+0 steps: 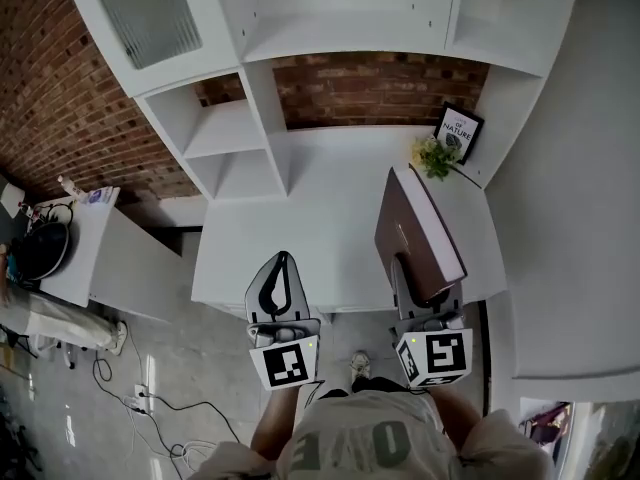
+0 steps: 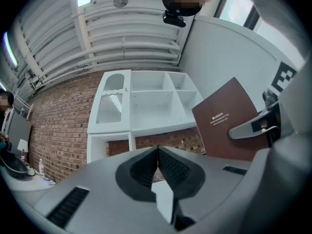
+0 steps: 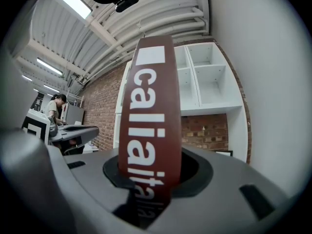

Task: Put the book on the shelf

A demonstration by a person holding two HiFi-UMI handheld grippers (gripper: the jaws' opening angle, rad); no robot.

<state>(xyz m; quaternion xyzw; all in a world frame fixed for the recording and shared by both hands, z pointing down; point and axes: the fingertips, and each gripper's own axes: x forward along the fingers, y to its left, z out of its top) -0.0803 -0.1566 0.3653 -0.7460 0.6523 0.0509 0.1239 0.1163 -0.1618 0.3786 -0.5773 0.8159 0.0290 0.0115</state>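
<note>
A dark brown hardback book stands upright on its end in my right gripper, which is shut on its lower part, above the front right of the white desk. The right gripper view looks straight at the book's spine with white lettering, clamped between the jaws. My left gripper hovers over the desk's front edge, its jaws closed together with nothing in them. The left gripper view shows the brown cover to the right. The white shelf unit with open compartments rises behind the desk.
A small potted plant and a framed black card stand at the desk's back right corner. A brick wall backs the desk. A side table with clutter stands far left; cables lie on the floor.
</note>
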